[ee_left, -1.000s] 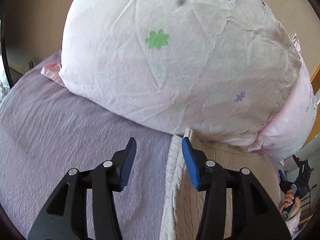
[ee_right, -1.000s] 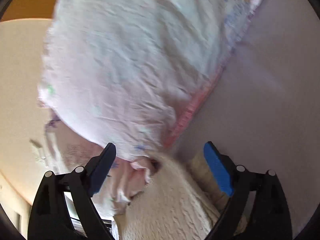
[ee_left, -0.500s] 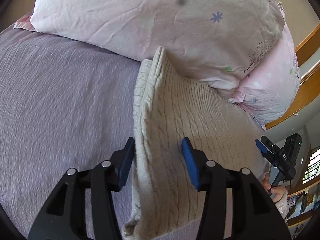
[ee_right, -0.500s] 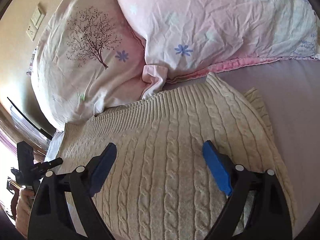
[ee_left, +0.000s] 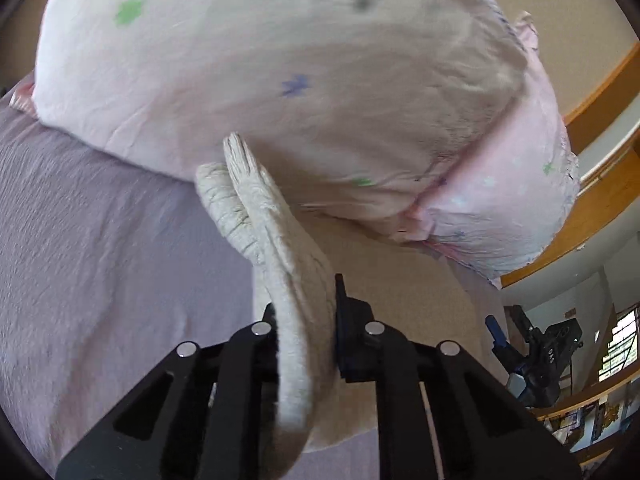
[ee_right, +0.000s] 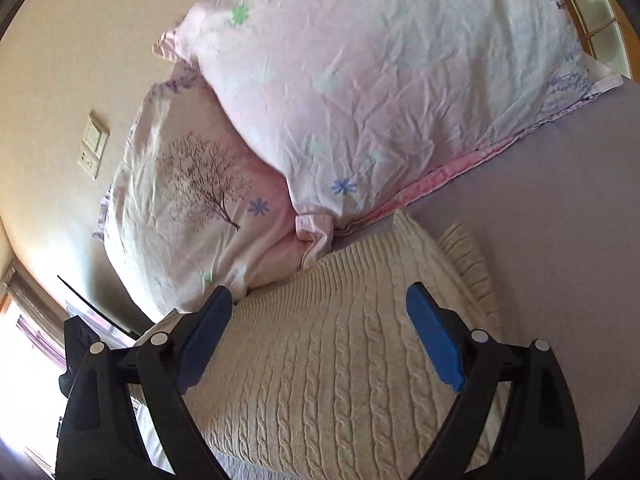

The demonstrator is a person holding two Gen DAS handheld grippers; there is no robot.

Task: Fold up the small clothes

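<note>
Fingers of the left gripper (ee_left: 306,332) are pinched together on a raised edge of the cream cable-knit sweater (ee_left: 280,248), which stands up in a fold between them. The right gripper (ee_right: 320,330) hangs with its blue pads (ee_right: 434,342) spread wide above the same sweater (ee_right: 332,364), gripping nothing. The knit lies flat on the lilac bedspread (ee_right: 568,220), its upper edge touching two pink floral pillows (ee_right: 360,68). Behind them is a beige wall with a switch plate (ee_right: 93,150).

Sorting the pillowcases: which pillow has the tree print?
The lower pillow by the wall socket; the upper pillow lying partly over it shows only small flowers.
</note>
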